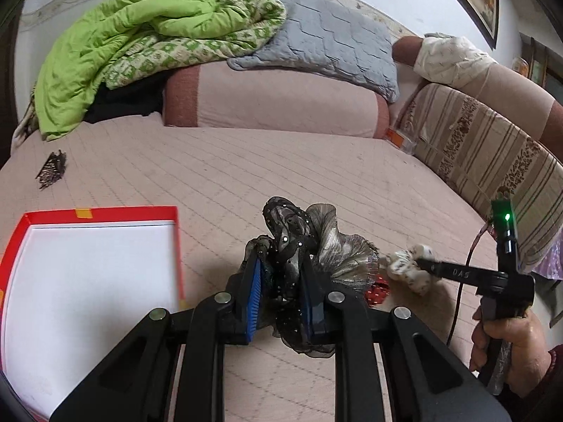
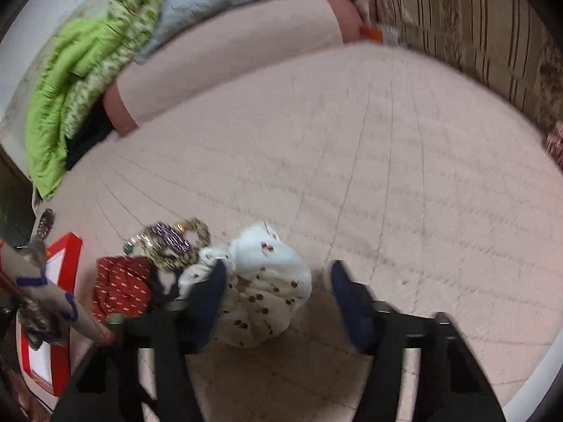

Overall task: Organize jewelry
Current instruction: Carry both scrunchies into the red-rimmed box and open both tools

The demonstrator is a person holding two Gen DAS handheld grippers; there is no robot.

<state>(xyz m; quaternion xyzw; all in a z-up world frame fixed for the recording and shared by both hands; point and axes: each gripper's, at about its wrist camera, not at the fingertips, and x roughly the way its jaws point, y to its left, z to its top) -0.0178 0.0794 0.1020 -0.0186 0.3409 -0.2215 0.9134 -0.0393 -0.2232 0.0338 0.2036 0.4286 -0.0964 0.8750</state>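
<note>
My left gripper (image 1: 281, 277) is shut on a dark sequined chiffon scrunchie (image 1: 316, 249) and holds it above the bed. A red box with a white inside (image 1: 88, 274) lies to its left. My right gripper (image 2: 276, 281) is open around a white cherry-print scrunchie (image 2: 264, 288), which lies on the bed between the fingers; it also shows in the left wrist view (image 1: 410, 263). A red dotted scrunchie (image 2: 119, 286) and a gold and purple sequined scrunchie (image 2: 174, 242) lie left of it. A dark hair clip (image 1: 51, 170) lies at the far left.
The pink quilted bed surface (image 1: 281, 161) stretches ahead. A pink bolster (image 1: 274, 98), green quilt (image 1: 140, 35) and grey pillow (image 1: 327, 38) sit at the back. A striped cushion (image 1: 485, 147) lines the right side.
</note>
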